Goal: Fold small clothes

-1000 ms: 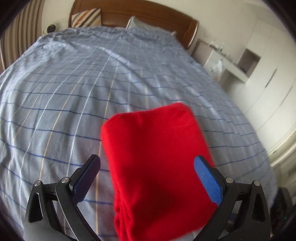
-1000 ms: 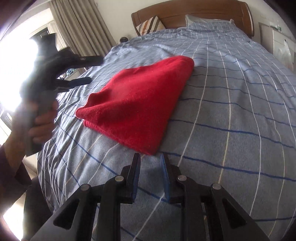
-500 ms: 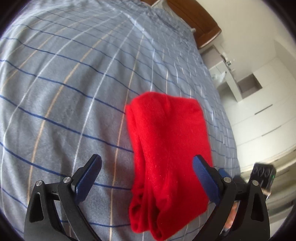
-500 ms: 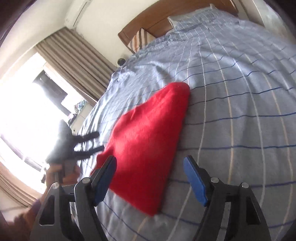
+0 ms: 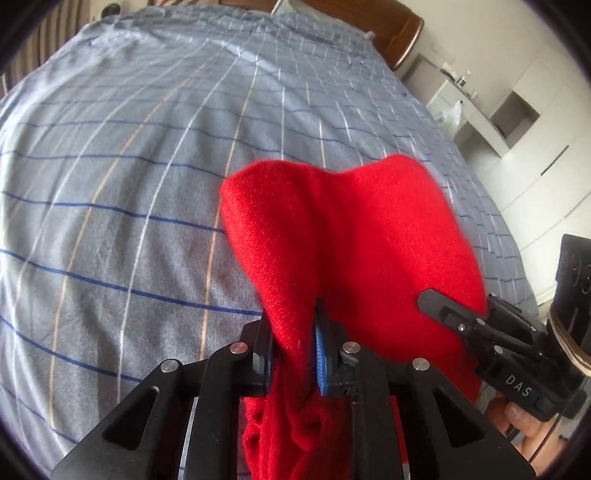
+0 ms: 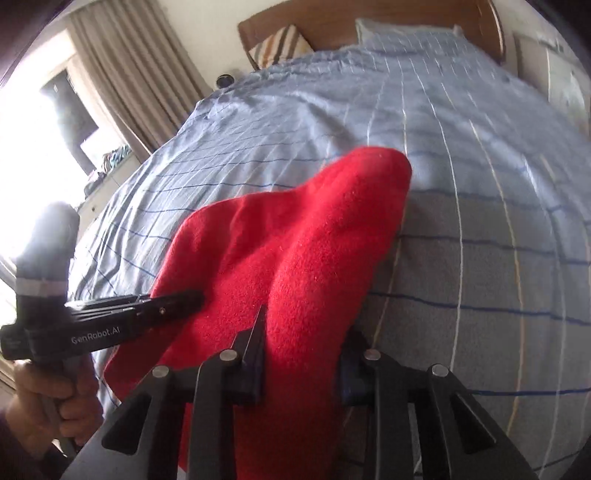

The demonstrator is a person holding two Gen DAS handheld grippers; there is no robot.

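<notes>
**Left wrist view: both grippers closing on the red garment**

Landmark: the bed (image 5: 147,184), covered by a blue-grey checked sheet with a wooden headboard (image 6: 369,14) at its far end.

1. Red knitted garment (image 5: 351,229): lies folded on the near part of the bed, its near edge gathered up off the sheet.
2. Left gripper (image 5: 293,354): at the near edge of the bed. Jaws closing, blue pads pinching a bunched fold of the garment.
3. Right gripper (image 6: 301,363): also at the near edge of the bed, beside the left one. Jaws closing, with a thick fold of the garment clamped between them.
4. Striped pillow (image 6: 280,46): against the headboard.
</notes>
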